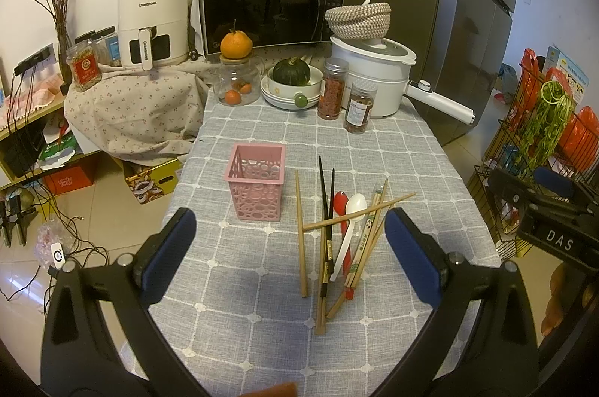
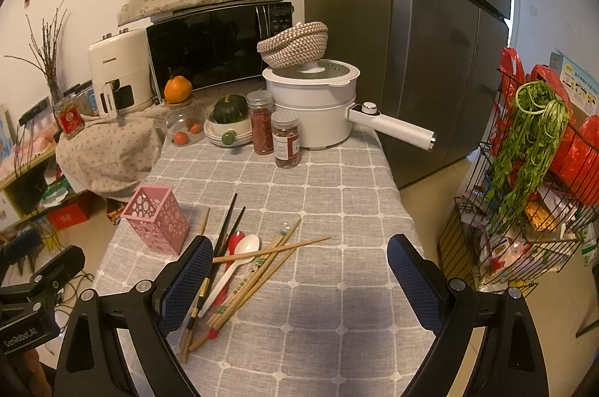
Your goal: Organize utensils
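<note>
A pink perforated utensil holder [image 1: 256, 185] [image 2: 157, 223] stands upright and empty-looking on the grey checked tablecloth [image 1: 262, 322]. To its right lies a loose pile of utensils: wooden chopsticks [image 1: 301, 232] [image 2: 277, 249], black chopsticks [image 1: 324, 187] [image 2: 226, 228], a white spoon [image 1: 353, 210] [image 2: 243, 249] and a red spoon [image 1: 340, 204] [image 2: 235, 240]. My left gripper [image 1: 290, 247] hovers open above the table, short of the pile. My right gripper [image 2: 299, 271] is open too, its left finger over the pile's near end. The other gripper shows at each view's edge.
At the table's far end stand two spice jars [image 1: 331, 88], a white electric pot [image 1: 378, 75] with a long handle, a bowl with a green squash [image 1: 292, 75] and a glass jar [image 1: 237, 82] topped by an orange. A wire rack [image 2: 524, 210] stands right of the table.
</note>
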`<state>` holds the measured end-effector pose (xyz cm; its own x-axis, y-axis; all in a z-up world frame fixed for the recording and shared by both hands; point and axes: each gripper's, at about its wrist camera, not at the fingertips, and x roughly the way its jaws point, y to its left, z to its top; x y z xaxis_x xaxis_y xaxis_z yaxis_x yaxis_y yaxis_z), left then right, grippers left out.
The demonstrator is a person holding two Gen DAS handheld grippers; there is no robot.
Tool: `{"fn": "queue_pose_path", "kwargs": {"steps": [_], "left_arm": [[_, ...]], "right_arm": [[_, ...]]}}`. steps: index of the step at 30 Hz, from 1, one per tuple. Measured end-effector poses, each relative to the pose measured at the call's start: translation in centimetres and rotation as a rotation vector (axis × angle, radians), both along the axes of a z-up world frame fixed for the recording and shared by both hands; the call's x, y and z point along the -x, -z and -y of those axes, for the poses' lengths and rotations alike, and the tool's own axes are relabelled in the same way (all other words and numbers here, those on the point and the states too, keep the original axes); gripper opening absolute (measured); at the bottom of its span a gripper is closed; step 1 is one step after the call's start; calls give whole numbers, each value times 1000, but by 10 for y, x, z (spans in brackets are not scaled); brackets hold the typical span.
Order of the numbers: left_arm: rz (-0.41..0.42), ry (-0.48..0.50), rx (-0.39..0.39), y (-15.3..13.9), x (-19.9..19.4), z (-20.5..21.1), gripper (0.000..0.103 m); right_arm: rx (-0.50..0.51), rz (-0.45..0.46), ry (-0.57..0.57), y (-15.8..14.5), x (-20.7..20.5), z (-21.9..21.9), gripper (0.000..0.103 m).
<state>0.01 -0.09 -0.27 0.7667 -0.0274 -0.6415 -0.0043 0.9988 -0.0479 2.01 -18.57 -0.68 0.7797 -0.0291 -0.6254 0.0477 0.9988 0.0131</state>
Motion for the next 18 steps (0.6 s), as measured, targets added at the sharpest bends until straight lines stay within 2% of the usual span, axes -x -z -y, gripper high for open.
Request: {"fn": "queue_pose_path", "kwargs": {"steps": [18], "left_arm": [[-15, 5, -3, 1, -1, 3, 101]], "right_arm": [[-6, -13, -3, 4, 0, -3, 95]]}}
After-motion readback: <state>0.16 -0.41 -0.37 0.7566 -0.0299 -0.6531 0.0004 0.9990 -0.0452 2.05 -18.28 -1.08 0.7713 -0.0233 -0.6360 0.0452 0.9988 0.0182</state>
